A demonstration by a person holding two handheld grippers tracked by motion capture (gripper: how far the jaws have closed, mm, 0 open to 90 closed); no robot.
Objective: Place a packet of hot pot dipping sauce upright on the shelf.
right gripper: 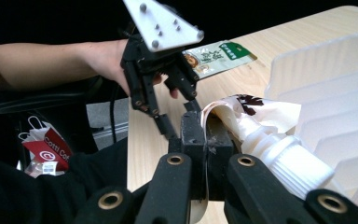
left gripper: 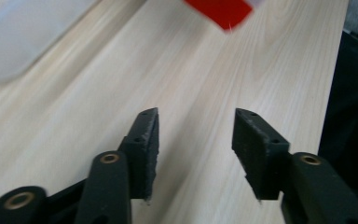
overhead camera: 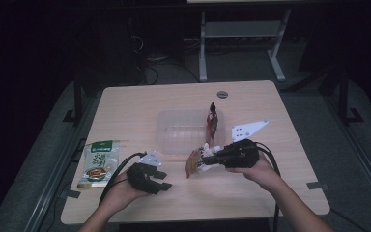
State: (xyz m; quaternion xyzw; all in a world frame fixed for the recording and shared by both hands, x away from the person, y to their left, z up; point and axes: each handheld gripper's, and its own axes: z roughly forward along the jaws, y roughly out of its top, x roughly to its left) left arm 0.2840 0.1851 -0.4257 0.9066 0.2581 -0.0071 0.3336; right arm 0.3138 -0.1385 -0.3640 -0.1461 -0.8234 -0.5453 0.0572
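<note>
Snack packet — pinched in the closed right gripper, dangling at 5 o'clock of the clear bin; left gripper open, empty — at its 7 o'clock.

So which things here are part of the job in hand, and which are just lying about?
In hand: spouted pouch, pinched by the right gripper; left gripper, open over the table.
Lying about: green snack packet; clear plastic container; red packet standing in it.
</note>
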